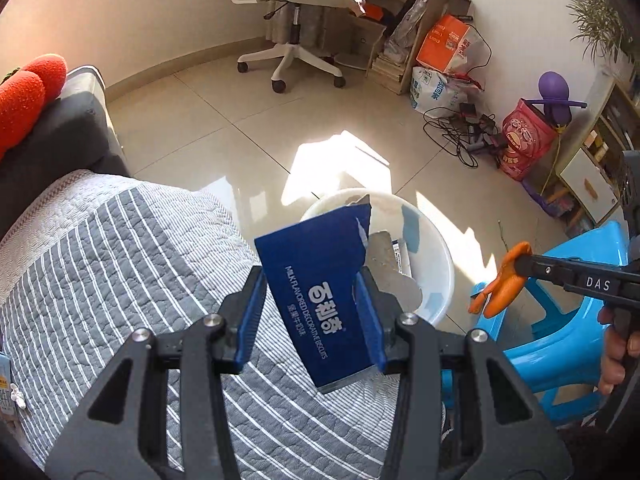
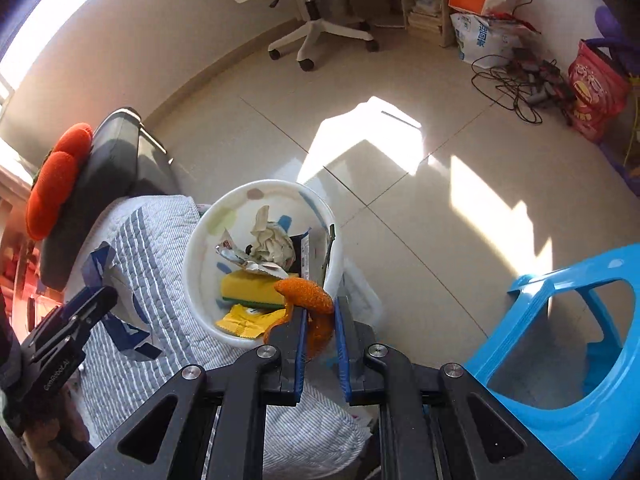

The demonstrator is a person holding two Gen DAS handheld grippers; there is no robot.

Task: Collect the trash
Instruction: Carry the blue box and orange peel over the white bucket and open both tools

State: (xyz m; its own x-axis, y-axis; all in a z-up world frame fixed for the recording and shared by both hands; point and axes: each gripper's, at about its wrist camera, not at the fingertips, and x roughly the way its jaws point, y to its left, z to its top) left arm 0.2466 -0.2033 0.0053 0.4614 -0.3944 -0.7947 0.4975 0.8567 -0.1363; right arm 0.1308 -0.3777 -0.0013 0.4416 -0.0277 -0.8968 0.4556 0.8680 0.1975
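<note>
The left gripper [image 1: 314, 300] has its jaws closed on a torn dark blue cardboard biscuit box [image 1: 320, 292], held upright above the grey striped quilted cover [image 1: 120, 264]. Behind the box, at 1 o'clock, stands the round white plastic trash bin [image 2: 200, 248] on the floor. The right gripper [image 2: 320, 320] has its jaws closed on a piece of orange peel [image 2: 308, 298], just over the bin's near rim. Inside the bin lie a yellow sponge [image 2: 250, 288], a yellow wrapper [image 2: 248, 320] and crumpled paper [image 2: 272, 244]. A blue plastic stool [image 2: 568, 344] stands at 3 o'clock from the bin.
</note>
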